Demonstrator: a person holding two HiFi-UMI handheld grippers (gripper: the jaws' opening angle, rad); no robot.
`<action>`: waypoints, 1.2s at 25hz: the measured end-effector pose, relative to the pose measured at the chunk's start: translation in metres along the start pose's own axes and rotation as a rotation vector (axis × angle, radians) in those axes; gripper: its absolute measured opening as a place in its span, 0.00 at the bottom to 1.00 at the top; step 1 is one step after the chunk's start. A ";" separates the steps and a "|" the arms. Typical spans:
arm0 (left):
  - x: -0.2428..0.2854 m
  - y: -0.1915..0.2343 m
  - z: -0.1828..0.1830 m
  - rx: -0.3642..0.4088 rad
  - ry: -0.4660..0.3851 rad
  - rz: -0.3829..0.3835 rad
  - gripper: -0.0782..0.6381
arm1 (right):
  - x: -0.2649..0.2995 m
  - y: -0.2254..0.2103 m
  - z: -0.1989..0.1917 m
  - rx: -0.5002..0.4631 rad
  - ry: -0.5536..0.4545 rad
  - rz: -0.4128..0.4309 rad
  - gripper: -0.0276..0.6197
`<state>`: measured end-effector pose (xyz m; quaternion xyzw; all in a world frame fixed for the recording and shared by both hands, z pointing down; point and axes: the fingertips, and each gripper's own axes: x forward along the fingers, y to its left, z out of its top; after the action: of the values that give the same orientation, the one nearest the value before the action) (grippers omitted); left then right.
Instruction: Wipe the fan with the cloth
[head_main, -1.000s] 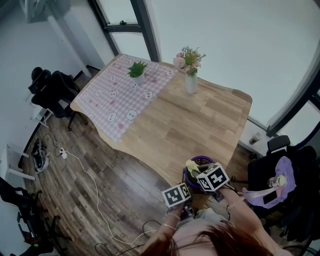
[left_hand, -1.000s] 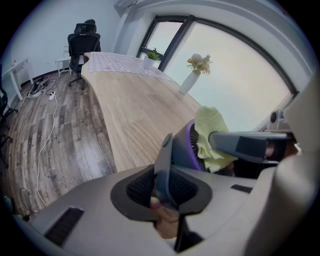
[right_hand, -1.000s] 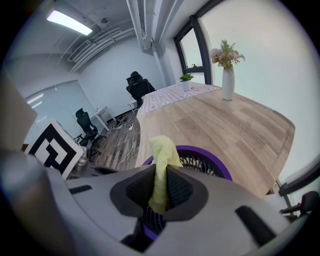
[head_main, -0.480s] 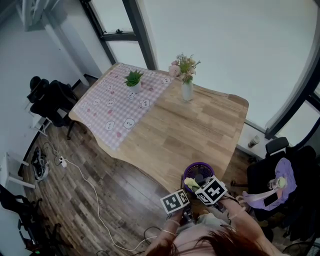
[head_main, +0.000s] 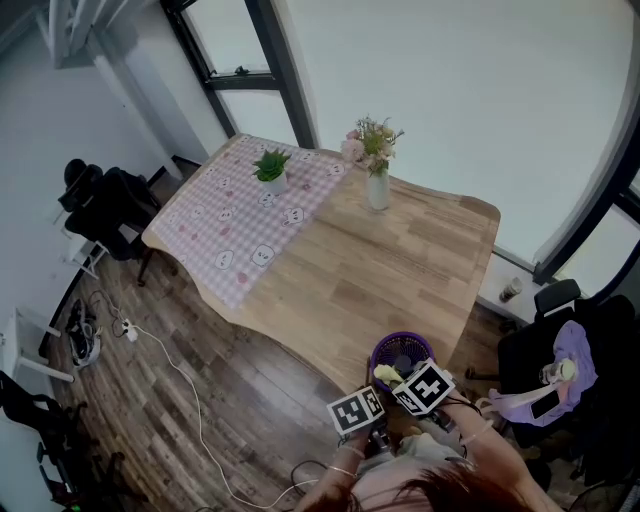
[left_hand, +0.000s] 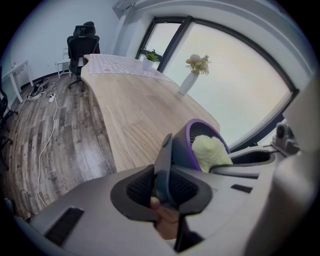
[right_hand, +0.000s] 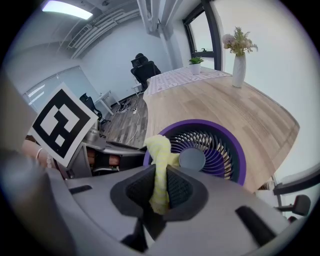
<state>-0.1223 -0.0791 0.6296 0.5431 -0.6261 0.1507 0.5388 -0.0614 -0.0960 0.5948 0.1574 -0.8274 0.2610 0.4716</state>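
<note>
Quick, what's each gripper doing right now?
Left gripper: closed on a dark flat part of the fan.
Right gripper: closed on the yellow cloth.

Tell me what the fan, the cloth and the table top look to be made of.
The fan: probably moulded plastic, smooth purple rim, thin curved grille ribs. The cloth: soft yellow fabric, likely microfibre; it bunches and folds. The table top: wood or wood-look laminate, matte, pale grain in plank strips.

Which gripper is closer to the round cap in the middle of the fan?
Right. The right gripper, shut on the cloth, is beside the cap; the left gripper grips a dark part at the fan's side.
</note>
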 end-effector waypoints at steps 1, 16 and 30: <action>0.000 -0.001 0.000 0.003 0.000 0.001 0.21 | -0.001 -0.001 0.001 0.002 0.005 -0.003 0.11; -0.001 -0.001 0.001 0.021 0.009 -0.004 0.21 | 0.008 -0.001 0.013 -0.031 0.042 -0.053 0.11; -0.001 0.000 0.001 0.067 0.017 0.016 0.20 | 0.015 -0.001 0.018 -0.093 -0.019 -0.126 0.11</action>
<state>-0.1226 -0.0793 0.6287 0.5544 -0.6204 0.1806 0.5246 -0.0811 -0.1076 0.6000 0.1895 -0.8315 0.1907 0.4862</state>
